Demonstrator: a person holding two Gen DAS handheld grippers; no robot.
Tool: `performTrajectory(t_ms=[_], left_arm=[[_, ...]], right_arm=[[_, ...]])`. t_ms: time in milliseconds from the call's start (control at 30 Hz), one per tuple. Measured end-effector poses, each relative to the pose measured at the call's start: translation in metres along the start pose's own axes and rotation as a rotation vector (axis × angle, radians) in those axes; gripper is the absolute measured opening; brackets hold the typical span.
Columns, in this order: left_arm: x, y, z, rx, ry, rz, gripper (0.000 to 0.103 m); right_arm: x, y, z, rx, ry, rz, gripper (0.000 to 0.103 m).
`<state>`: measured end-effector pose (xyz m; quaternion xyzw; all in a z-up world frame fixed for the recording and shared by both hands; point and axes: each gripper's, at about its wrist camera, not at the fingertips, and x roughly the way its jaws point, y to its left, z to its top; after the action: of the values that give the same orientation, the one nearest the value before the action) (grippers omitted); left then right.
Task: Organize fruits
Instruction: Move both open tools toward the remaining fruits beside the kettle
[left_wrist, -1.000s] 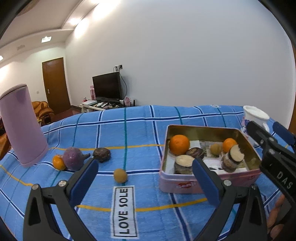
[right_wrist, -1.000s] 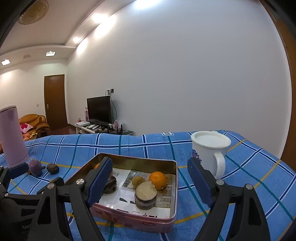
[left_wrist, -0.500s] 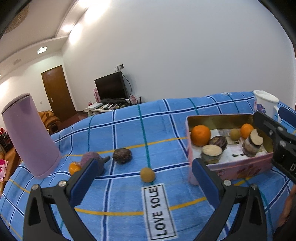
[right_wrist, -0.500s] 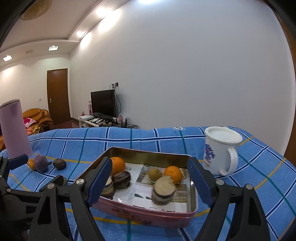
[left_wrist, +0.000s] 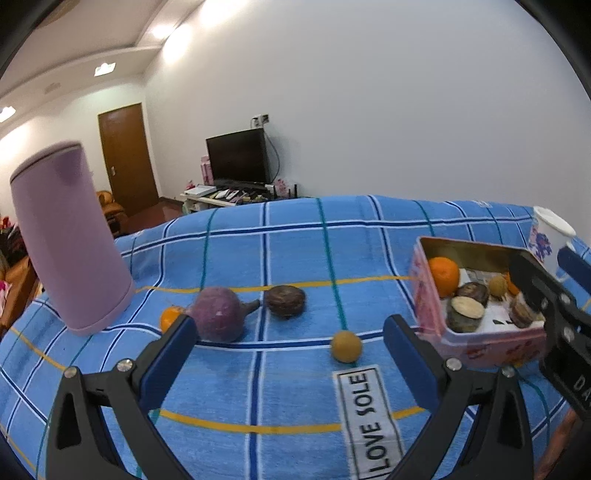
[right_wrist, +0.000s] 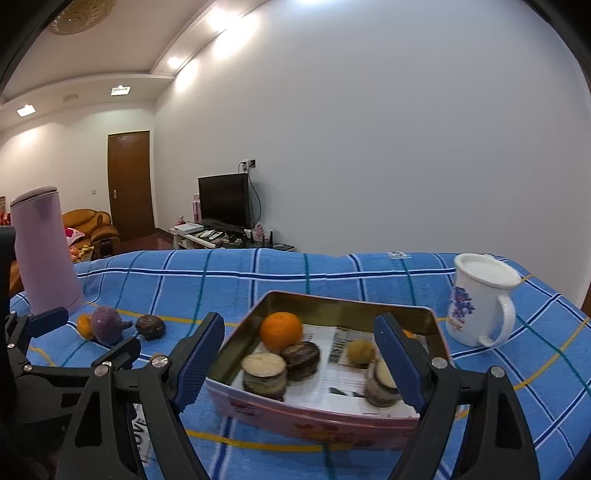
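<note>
While both jaws gape empty, the left gripper (left_wrist: 286, 341) hovers short of the yellow fruit (left_wrist: 345, 346).

Right hand-held gripper (right_wrist: 301, 363) poised wide open over a pink tin (right_wrist: 317, 417).
The tin holds an orange (right_wrist: 280, 331); a white mug (right_wrist: 480, 304) stands beside it on the blue checked cloth (right_wrist: 229, 280).

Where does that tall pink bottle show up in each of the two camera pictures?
Left wrist view: the pink bottle stands large at the left edge, just behind the purple fruit.
Right wrist view: the pink bottle is smaller, far left, again behind the purple fruit.
Shared landmark: the pink tin of fruit, right in one view, centre in the other.
</note>
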<state>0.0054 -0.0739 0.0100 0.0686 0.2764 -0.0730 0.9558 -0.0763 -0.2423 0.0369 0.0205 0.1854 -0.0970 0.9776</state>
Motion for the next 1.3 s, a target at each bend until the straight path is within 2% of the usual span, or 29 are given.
performTrajectory(t_ms=[233,467,633,733,833,867,933,1000,1167,1300], left_arm=[[0.007,0.031,0.002,-0.029,-0.01,0.048,0.103],[0.023,0.075,0.007,-0.079,0.056,0.145,0.103],[0.028,0.097,0.009,-0.109,0.07,0.198,0.103],[0.031,0.109,0.009,-0.113,0.079,0.239,0.103],[0.033,0.122,0.009,-0.112,0.078,0.304,0.103],[0.033,0.128,0.01,-0.117,0.078,0.323,0.103],[0.035,0.142,0.01,-0.143,0.086,0.348,0.103],[0.037,0.155,0.009,-0.178,0.102,0.356,0.103],[0.04,0.177,0.005,-0.235,0.118,0.393,0.103],[0.04,0.172,0.005,-0.215,0.117,0.378,0.103]], right_arm=[[0.007,0.021,0.001,-0.006,0.011,0.034,0.084],[0.015,0.046,0.001,-0.037,0.034,0.076,0.084],[0.024,0.064,0.002,-0.068,0.061,0.107,0.084],[0.031,0.077,0.001,-0.101,0.098,0.135,0.084],[0.045,0.091,-0.001,-0.147,0.169,0.167,0.084],[0.052,0.097,-0.003,-0.161,0.201,0.182,0.083],[0.06,0.103,-0.004,-0.171,0.237,0.211,0.066],[0.072,0.112,-0.006,-0.19,0.289,0.236,0.057],[0.1,0.122,-0.012,-0.192,0.41,0.273,0.053],[0.11,0.132,-0.018,-0.243,0.448,0.236,0.052]])
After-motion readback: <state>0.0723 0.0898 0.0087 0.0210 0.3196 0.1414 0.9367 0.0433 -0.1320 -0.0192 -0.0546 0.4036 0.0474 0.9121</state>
